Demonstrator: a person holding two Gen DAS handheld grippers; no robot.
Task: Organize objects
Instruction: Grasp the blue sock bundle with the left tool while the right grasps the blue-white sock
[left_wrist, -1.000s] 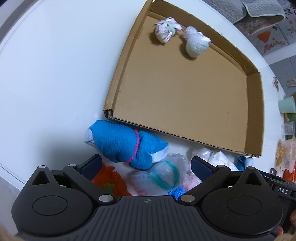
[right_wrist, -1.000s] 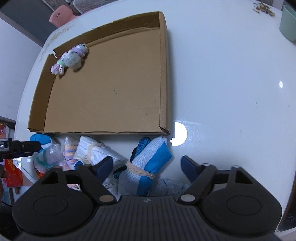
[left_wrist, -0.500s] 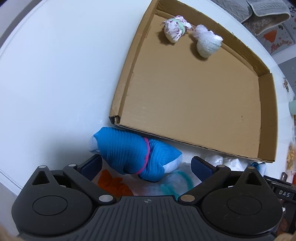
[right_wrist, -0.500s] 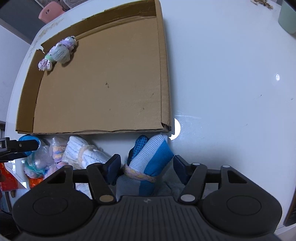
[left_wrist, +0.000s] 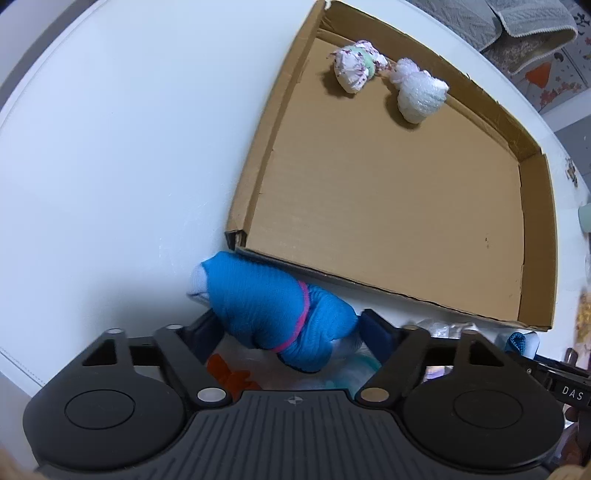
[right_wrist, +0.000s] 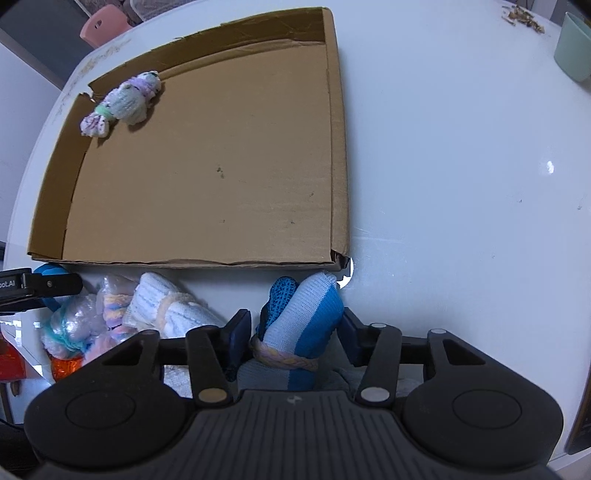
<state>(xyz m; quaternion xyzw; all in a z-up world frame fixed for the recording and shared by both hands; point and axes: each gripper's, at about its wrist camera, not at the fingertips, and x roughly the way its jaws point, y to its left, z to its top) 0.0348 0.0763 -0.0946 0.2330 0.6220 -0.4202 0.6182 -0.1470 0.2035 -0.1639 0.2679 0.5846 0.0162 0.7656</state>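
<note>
Both claws pinch rolled sock bundles beside the shallow brown cardboard tray.

The left claw has its pads pressed against a bright blue knitted sock roll with a pink band, whose long axis runs across the claw, white toe end pointing left, just below the tray's near corner on the white surface. The right claw grips a blue-and-white striped sock roll tied with a pale braided band, its long axis pointing away from the claw toward the tray's near right corner. Inside the tray, at the far wall, a floral white bundle with a green band lies touching a fuzzy white bundle. More bundles are heaped left of the right claw, among them a white knit roll.
</note>
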